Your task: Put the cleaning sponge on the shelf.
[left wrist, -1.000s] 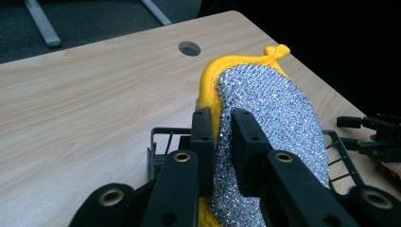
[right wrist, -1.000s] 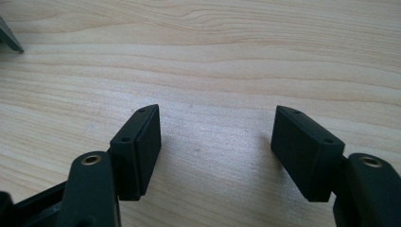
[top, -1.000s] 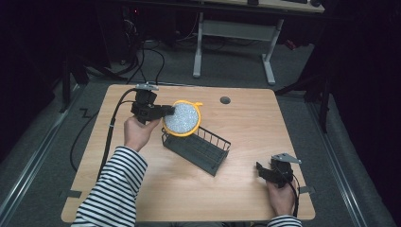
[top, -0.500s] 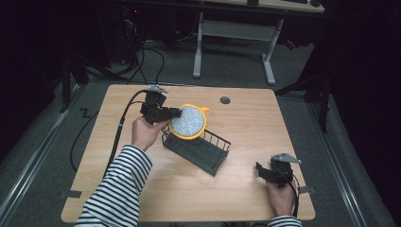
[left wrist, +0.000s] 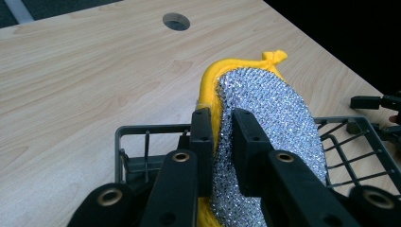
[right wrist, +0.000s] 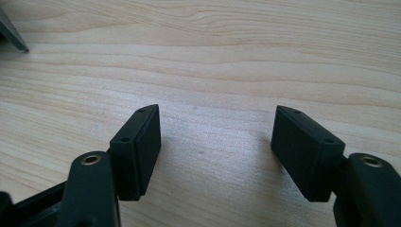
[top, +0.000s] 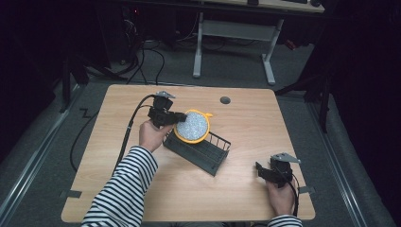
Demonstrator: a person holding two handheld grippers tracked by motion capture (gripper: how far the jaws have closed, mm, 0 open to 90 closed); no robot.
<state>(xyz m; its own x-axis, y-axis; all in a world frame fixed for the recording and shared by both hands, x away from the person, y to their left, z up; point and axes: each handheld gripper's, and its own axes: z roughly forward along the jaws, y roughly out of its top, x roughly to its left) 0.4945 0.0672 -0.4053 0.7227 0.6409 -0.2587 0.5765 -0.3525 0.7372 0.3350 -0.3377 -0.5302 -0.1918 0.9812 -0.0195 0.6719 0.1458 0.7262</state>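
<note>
A round scouring pad, silver mesh on one face and yellow on the other, stands on edge in my left gripper, which is shut on it. The pad hangs over the near-left end of a dark wire basket in the middle of the wooden table. My right gripper rests low near the table's front right corner, jaws open with bare wood between them.
A round cable hole sits near the table's far edge. The left gripper's cable trails off the table's left side. A desk frame stands on the floor behind the table.
My left gripper has carried the scouring pad to the right and down, from beside the basket's left end to over it. The right gripper has stayed put.
</note>
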